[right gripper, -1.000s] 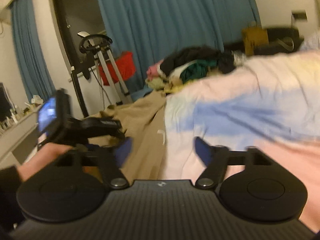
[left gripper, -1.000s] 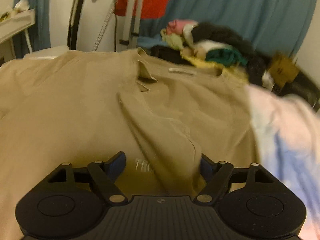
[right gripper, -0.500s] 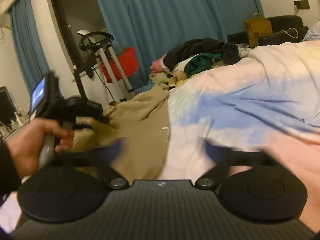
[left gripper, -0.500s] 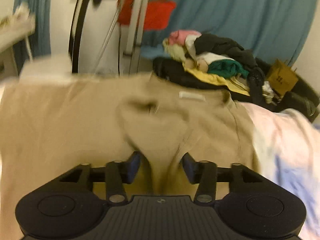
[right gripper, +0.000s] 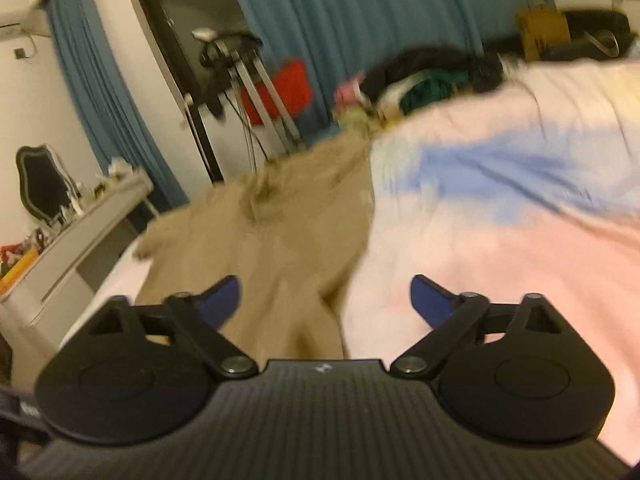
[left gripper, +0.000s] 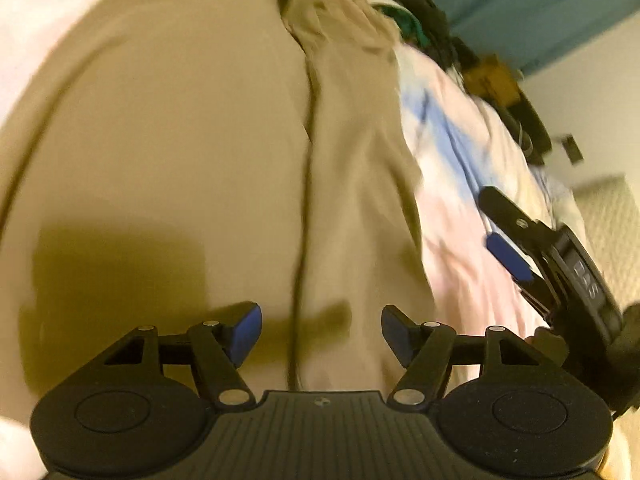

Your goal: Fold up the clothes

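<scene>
A bed (right gripper: 520,240) with a pink-and-blue cover fills a blue-curtained room. A tan shirt (left gripper: 180,140) lies flat along its left edge. The left gripper (left gripper: 321,334) and right gripper (right gripper: 325,300) hover over it, jaws spread wide, holding nothing.

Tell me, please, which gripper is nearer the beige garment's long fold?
Left. The left gripper hovers right over the fold, jaws open astride it. The right gripper sits off beside, over the pastel bedspread.

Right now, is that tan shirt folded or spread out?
Partly folded: the shirt lies spread on the bed, its right side turned over along a lengthwise crease.
</scene>
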`<state>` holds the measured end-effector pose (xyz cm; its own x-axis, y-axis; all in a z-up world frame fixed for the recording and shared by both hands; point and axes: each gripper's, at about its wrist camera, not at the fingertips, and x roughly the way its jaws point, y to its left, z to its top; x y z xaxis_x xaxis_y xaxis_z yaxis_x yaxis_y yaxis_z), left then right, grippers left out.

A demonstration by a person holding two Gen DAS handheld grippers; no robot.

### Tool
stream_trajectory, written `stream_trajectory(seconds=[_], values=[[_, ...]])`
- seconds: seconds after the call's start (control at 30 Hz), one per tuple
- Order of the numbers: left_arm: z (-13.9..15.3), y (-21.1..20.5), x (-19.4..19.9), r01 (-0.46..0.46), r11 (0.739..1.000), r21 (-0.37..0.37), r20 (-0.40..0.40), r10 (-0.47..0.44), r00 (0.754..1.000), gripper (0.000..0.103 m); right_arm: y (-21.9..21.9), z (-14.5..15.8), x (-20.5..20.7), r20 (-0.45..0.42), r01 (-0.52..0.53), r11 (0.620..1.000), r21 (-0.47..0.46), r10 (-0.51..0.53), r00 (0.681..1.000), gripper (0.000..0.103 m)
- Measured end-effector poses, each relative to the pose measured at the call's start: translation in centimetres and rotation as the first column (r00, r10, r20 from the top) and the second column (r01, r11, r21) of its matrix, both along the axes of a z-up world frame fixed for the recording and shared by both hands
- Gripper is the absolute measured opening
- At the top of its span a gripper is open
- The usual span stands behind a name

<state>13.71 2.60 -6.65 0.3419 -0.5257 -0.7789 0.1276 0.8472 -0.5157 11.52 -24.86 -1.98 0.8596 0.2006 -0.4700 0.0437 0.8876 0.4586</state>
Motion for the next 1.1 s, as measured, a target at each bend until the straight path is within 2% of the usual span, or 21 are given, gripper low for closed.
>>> stream_trajectory(seconds=[0.03, 0.13, 0.2, 0.27, 0.3, 0.37, 0.43, 0.47, 0.5, 0.63, 0.73, 0.87, 0.93, 1.0, 1.03, 1.07, 1.1], values=[[-0.1, -0.2, -0.5, 0.009, 1.000, 0.004, 0.000, -0.009, 1.000, 0.068, -0.3, -0.2, -0.6, -0.042, -0.006, 1.000, 0.028, 0.007, 0.999, 0.076], [-0.7, 0.1, -0.6, 0.005, 0.999, -0.033, -0.027, -0.006, 1.000, 0.069, -1.1, -1.7, -2.4, -0.147, -0.002, 0.988, 0.156, 0.025, 0.989, 0.075], [-1.1, 0.3, -0.8, 0.002, 0.998, -0.059, -0.045, -0.005, 0.999, 0.066, -1.3, -3.2, -3.2, -0.215, 0.034, 0.979, 0.203, 0.011, 0.977, 0.075], [-1.5, 0.6, -0.9, -0.001, 0.997, -0.084, -0.064, -0.004, 0.998, 0.048, -1.4, -4.6, -3.4, -0.291, 0.053, 0.968, 0.247, 0.022, 0.957, 0.070], [-1.7, 0.7, -0.9, -0.003, 0.995, -0.096, -0.073, -0.004, 0.997, 0.026, -1.1, -4.9, -3.5, -0.308, 0.042, 0.968, 0.249, 0.038, 0.951, 0.067], [-2.1, 0.9, -1.1, -0.007, 0.993, -0.121, -0.092, -0.004, 0.996, 0.002, -0.3, -4.8, -3.7, -0.322, 0.014, 0.974, 0.225, 0.061, 0.945, 0.061], [-2.0, 1.2, -1.3, -0.008, 0.990, -0.140, -0.078, -0.003, 0.997, 0.003, 0.5, -4.2, -4.0, -0.325, -0.031, 0.975, 0.220, 0.103, 0.940, 0.034], [-1.5, 1.4, -1.6, 0.000, 0.990, -0.142, -0.056, -0.008, 0.998, 0.002, 0.9, -3.9, -4.2, -0.334, -0.049, 0.976, 0.212, 0.120, 0.935, 0.026], [-1.0, 1.6, -2.0, 0.008, 0.989, -0.145, -0.036, -0.014, 0.999, 0.002, 1.3, -3.6, -4.5, -0.340, -0.063, 0.979, 0.191, 0.127, 0.932, 0.009], [0.2, 2.0, -3.5, 0.053, 0.990, -0.130, -0.002, -0.054, 0.999, 0.002, 1.9, -1.5, -6.2, -0.330, -0.096, 0.987, 0.128, 0.134, 0.935, 0.005], [-0.4, 1.2, -4.4, 0.091, 0.995, -0.038, 0.010, -0.090, 0.996, 0.002, 2.9, -0.8, -7.2, -0.347, -0.127, 0.991, 0.049, 0.136, 0.928, 0.005], [-0.4, 0.6, -4.4, 0.118, 0.992, 0.035, 0.032, -0.119, 0.992, 0.007, 3.1, -1.4, -7.2, -0.385, -0.103, 0.994, 0.020, 0.103, 0.917, 0.008], [0.7, 1.0, -5.0, 0.112, 0.991, 0.074, 0.085, -0.118, 0.989, 0.019, 2.7, -0.9, -7.5, -0.362, -0.071, 0.997, 0.009, 0.069, 0.929, 0.009], [2.3, 1.3, -5.5, 0.092, 0.989, 0.113, 0.168, -0.110, 0.980, 0.052, 2.3, 0.1, -8.0, -0.323, -0.039, 0.999, 0.004, 0.038, 0.946, 0.012], [3.3, 1.7, -5.7, 0.077, 0.989, 0.129, 0.214, -0.103, 0.971, 0.059, 2.2, 0.6, -8.3, -0.305, -0.027, 1.000, 0.011, 0.029, 0.952, 0.022], [4.2, 1.8, -5.7, 0.059, 0.988, 0.143, 0.251, -0.094, 0.963, 0.070, 2.1, 1.3, -8.7, -0.282, -0.019, 1.000, 0.018, 0.023, 0.959, 0.035], [5.1, 1.5, -5.7, 0.039, 0.987, 0.158, 0.289, -0.084, 0.954, 0.079, 2.1, 2.1, -9.1, -0.246, -0.013, 1.000, 0.018, 0.018, 0.969, 0.067]])
